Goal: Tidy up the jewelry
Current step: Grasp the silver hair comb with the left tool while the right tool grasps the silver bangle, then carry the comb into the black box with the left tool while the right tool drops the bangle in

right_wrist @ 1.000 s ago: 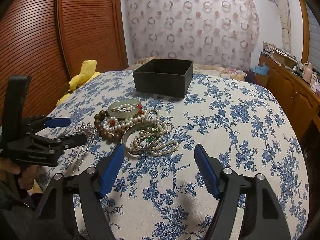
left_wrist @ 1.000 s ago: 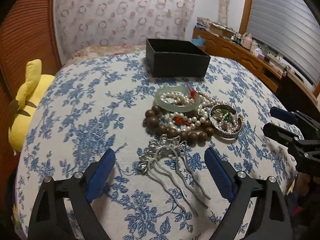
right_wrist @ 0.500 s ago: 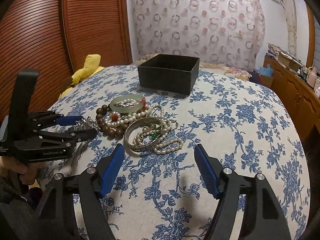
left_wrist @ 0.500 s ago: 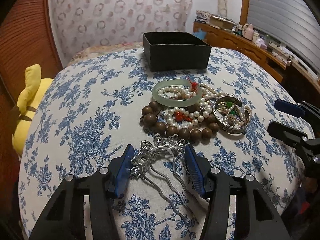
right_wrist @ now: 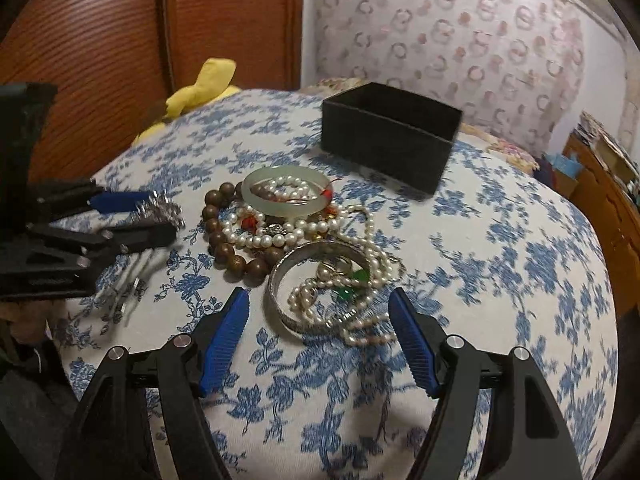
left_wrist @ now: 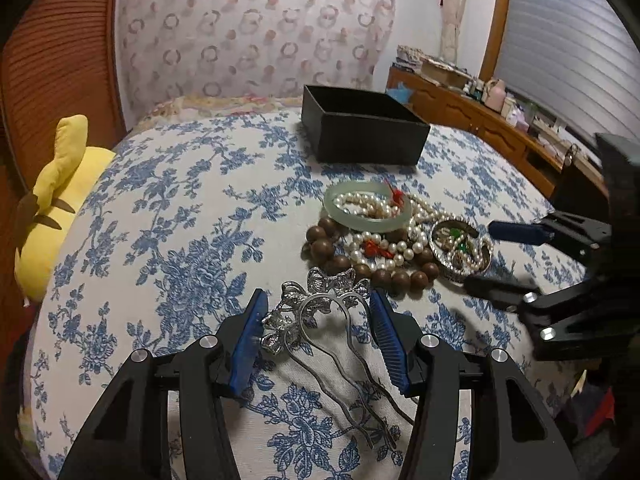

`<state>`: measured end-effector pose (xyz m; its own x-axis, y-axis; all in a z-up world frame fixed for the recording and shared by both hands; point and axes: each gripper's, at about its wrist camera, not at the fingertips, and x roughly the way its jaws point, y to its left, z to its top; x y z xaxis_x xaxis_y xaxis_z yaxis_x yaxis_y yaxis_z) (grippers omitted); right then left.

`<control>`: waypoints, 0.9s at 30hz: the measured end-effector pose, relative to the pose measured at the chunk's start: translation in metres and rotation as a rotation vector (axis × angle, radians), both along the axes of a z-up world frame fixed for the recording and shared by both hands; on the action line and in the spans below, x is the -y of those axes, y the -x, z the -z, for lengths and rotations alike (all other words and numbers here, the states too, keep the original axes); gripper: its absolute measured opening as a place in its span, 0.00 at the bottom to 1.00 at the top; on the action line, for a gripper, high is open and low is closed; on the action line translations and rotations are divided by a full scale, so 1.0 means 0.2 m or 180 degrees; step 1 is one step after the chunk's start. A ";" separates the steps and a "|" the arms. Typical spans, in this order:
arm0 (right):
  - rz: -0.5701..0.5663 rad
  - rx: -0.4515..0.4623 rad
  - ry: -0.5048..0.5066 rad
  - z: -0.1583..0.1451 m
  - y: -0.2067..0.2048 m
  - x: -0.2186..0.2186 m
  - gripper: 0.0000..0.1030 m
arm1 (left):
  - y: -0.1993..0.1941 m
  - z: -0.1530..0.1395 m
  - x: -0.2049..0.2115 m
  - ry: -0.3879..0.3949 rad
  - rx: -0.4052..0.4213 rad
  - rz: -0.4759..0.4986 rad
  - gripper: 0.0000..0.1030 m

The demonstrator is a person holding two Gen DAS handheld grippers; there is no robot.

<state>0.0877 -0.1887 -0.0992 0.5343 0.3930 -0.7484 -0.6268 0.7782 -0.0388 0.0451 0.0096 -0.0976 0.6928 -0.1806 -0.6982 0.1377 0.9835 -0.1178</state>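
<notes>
**Bedroom around a floral-covered surface**

A white cloth printed with blue flowers (left_wrist: 168, 216) covers the broad surface. Behind it hangs a pale curtain patterned with pink and grey rings (left_wrist: 248, 28). Reddish-brown slatted wooden doors (right_wrist: 100, 40) stand on one side. On the other, a long wooden cabinet (left_wrist: 472, 116) cluttered with small items runs below a grey slatted window blind (left_wrist: 568, 40).

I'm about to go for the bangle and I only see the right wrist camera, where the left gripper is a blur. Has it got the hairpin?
Observer: Yes. The left gripper has just been closing, and its pads now press the ornate head of the silver hairpin from both sides.
Operator: Is the hairpin off the cloth?
Observer: No, its prongs lie flat on the floral cloth, pointing back toward the left camera.
</notes>
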 end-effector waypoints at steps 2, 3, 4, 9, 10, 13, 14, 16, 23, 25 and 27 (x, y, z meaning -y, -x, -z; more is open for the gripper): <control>-0.0064 -0.0022 0.0082 0.01 -0.02 -0.03 0.72 | 0.00 -0.01 -0.01 0.0023 0.0020 -0.0009 0.49; -0.0097 -0.0023 0.0141 0.02 -0.03 -0.04 0.72 | 0.00 -0.01 -0.01 0.0034 0.0024 -0.0011 0.49; -0.0129 -0.0016 0.0195 0.02 -0.03 -0.06 0.72 | -0.01 -0.02 -0.01 0.0040 0.0027 -0.0011 0.49; -0.0155 0.0040 0.0298 0.03 -0.06 -0.08 0.59 | -0.03 -0.03 -0.01 0.0014 0.0055 0.0015 0.49; -0.0155 0.0032 0.0264 0.03 -0.07 -0.07 0.59 | -0.03 -0.04 -0.01 0.0014 0.0061 0.0019 0.49; -0.0120 0.0052 0.0182 0.00 -0.07 -0.03 0.59 | -0.06 -0.06 0.00 0.0004 0.0092 0.0033 0.49; -0.0106 0.0067 0.0139 -0.01 -0.07 -0.01 0.59 | -0.07 -0.07 0.00 0.0006 0.0109 0.0043 0.49; -0.0075 0.0102 0.0052 -0.05 -0.07 0.02 0.59 | -0.10 -0.10 0.00 0.0006 0.0143 0.0061 0.49; 0.0069 0.0331 -0.0104 -0.18 -0.18 0.11 0.59 | -0.24 -0.20 0.05 -0.0057 0.0279 0.0139 0.49; 0.0088 0.0390 -0.0132 -0.20 -0.21 0.13 0.59 | -0.29 -0.22 0.07 -0.0049 0.0300 0.0159 0.49; 0.0119 0.0450 -0.0179 -0.22 -0.26 0.15 0.59 | -0.36 -0.24 0.08 -0.0027 0.0302 0.0171 0.49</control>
